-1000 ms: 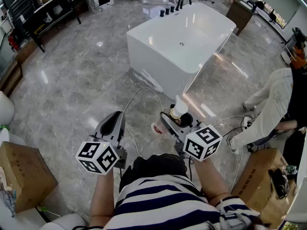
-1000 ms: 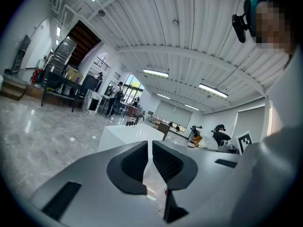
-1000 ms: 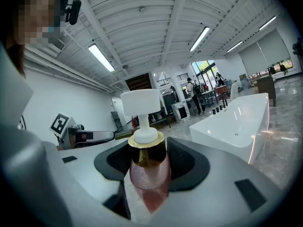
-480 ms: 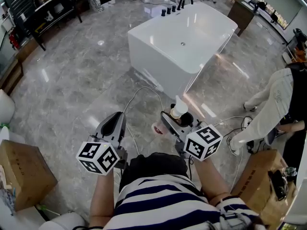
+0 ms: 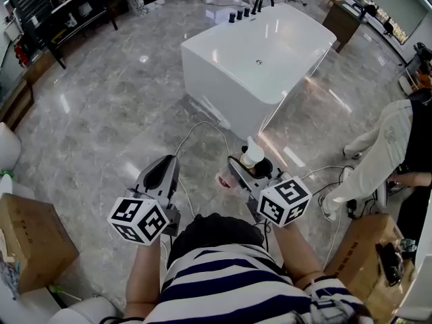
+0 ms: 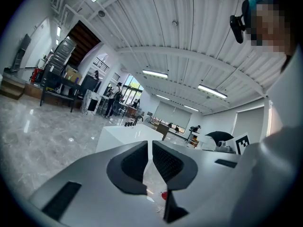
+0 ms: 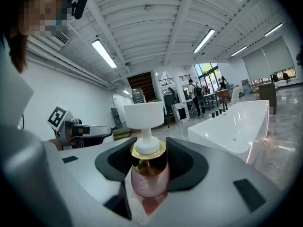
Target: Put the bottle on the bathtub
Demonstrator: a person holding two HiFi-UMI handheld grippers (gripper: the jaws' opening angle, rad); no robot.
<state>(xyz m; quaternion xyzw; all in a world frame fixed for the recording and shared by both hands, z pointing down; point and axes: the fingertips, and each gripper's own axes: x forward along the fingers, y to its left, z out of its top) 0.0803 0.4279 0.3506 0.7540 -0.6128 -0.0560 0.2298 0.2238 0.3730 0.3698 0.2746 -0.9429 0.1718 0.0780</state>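
A pump bottle with a pink body, gold collar and white pump head stands upright between the jaws of my right gripper. The jaws have just been closing, and the pads now press on the bottle's shoulder from both sides. My left gripper hovers level beside it, to the left. Its pads are almost touching and hold nothing. The white bathtub stands on the floor ahead, beyond both grippers.
Black taps and a faucet sit at the tub's far end. Cables trail on the grey marble floor before the tub. A person in light clothes bends at the right. Cardboard boxes flank me, and black shelving stands far left.
Both grippers and the bottle keep their places. The person at the right has shifted a little further right.
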